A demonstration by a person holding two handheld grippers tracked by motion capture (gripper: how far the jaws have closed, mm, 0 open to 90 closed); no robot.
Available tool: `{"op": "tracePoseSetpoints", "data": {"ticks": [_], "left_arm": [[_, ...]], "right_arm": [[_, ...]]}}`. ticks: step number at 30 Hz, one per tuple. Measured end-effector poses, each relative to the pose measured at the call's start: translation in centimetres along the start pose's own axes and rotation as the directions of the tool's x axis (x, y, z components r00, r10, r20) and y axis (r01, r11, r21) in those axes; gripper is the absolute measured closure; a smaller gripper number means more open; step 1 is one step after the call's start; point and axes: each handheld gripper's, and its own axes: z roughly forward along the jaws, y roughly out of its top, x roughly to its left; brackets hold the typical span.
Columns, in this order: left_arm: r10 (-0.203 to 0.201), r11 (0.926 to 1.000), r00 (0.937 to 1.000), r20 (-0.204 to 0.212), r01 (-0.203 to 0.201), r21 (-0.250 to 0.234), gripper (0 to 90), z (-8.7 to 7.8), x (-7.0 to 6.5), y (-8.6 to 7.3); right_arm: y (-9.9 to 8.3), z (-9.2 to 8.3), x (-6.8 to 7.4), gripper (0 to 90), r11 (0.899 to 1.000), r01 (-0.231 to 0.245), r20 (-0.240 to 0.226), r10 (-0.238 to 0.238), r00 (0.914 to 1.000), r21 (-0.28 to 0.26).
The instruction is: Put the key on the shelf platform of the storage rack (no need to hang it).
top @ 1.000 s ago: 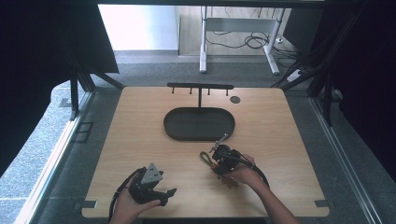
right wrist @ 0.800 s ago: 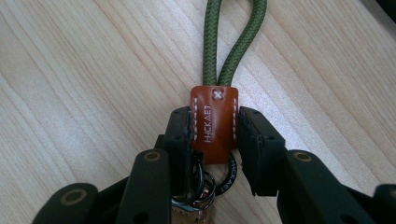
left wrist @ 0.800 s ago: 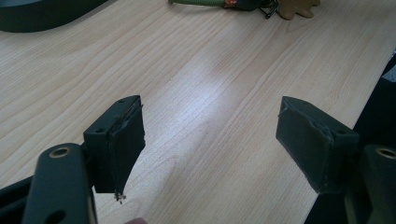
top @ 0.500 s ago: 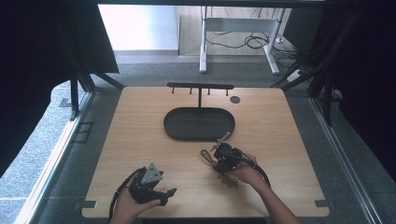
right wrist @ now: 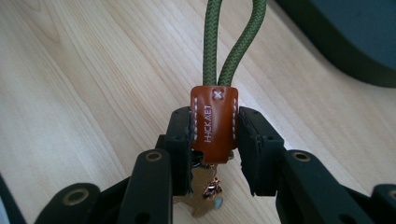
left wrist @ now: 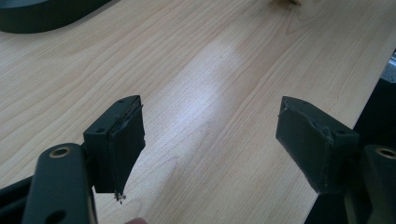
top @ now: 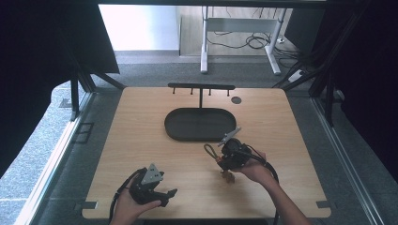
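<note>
One key fob, brown leather tab on green cord loop (right wrist: 213, 119), sat pinched between right gripper (right wrist: 215, 140) pads; left gripper (left wrist: 219, 140) stood spread, holding nothing.

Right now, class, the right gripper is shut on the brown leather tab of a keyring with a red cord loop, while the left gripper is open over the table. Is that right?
Not quite. The cord loop is green, as the right gripper view shows. The right gripper is shut on the brown leather tab, and the left gripper is open over the table.
</note>
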Motion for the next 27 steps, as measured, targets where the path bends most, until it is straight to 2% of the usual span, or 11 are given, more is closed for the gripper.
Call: {"op": "tracePoseSetpoints", "data": {"ticks": [11,18,27], "left_arm": [[0.002,1.0000,1.0000,0.000,-0.002,-0.003,24.1,-0.1,0.0,0.0],[0.002,1.0000,1.0000,0.001,-0.002,-0.002,24.1,-0.1,0.0,0.0],[0.003,1.0000,1.0000,0.001,-0.003,0.001,24.1,-0.1,0.0,0.0]], "right_arm": [[0.2,-2.8,0.0,67.0,0.999,0.009,0.022,-0.008,0.9997,-0.046],[0.4,-3.9,-0.1,67.0,0.997,0.014,0.013,-0.013,0.9998,-0.072],[0.5,-5.0,-0.2,67.0,0.995,0.014,0.027,-0.012,0.9996,-0.094]]}}
